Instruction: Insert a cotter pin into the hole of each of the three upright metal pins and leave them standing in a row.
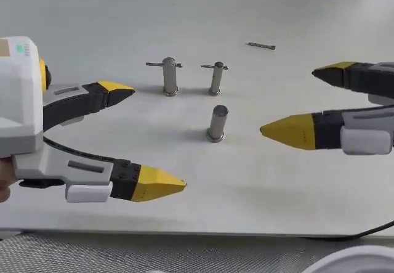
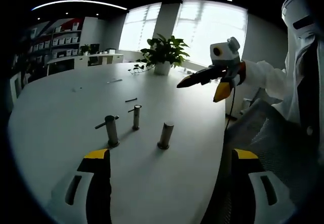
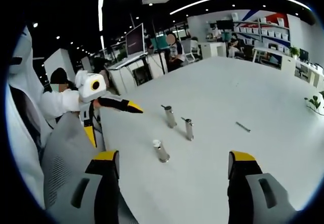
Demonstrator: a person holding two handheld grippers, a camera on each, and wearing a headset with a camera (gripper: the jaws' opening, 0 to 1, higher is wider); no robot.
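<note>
In the head view the left hand-held gripper (image 1: 158, 136) is cut off by the left edge, the right hand-held gripper (image 1: 287, 101) by the right edge. A white rounded object (image 1: 354, 262) is clipped at the bottom corner and cannot be identified. The hole of the front metal pin (image 1: 217, 123) is too small to be made out.

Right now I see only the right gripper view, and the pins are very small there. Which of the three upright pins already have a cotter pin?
Observer: In the head view, the left back pin carries a cotter pin through its top, and so does the right back pin; the front pin is bare.
Operator: Is anything lying near my side that I could drag?
Observer: Yes, a dark cable lies along the near edge of the table, below the right gripper in the head view, apart from the pins.
</note>
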